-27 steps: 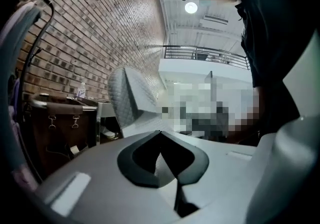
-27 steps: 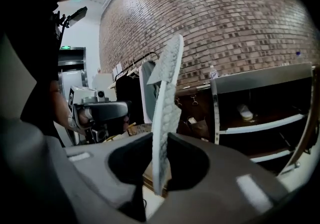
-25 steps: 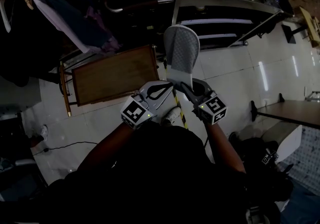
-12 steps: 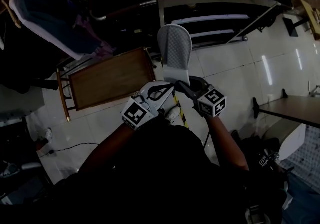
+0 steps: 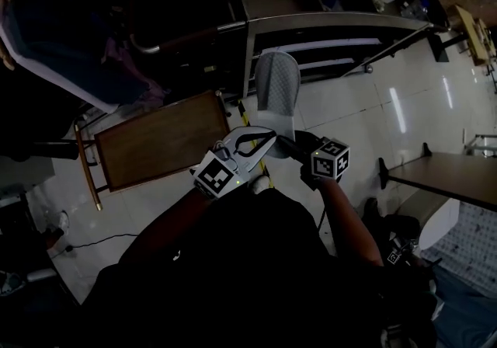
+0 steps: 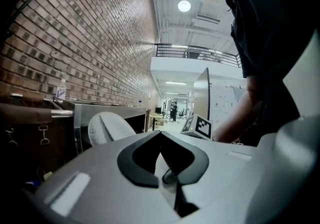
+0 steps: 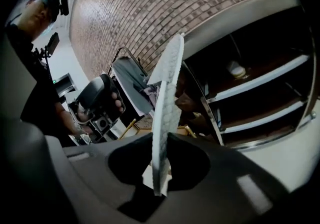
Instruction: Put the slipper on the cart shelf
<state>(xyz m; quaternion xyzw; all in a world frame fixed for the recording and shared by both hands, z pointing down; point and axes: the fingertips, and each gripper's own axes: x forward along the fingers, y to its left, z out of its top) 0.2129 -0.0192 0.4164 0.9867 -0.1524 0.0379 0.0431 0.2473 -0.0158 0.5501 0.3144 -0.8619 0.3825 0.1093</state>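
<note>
One slipper point(image 7: 168, 83) in right claw point(image 7: 160, 140)

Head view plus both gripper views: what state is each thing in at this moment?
Grey quilted slipper: held in the air, toe toward the cart, not on a shelf.
Left tongs: shut on the slipper's heel end.
Right tongs: shut on the slipper's edge.
Steel cart: shelves open at the front, slipper not yet on them.
Brown wooden side table: standing upright beside the cart.
</note>
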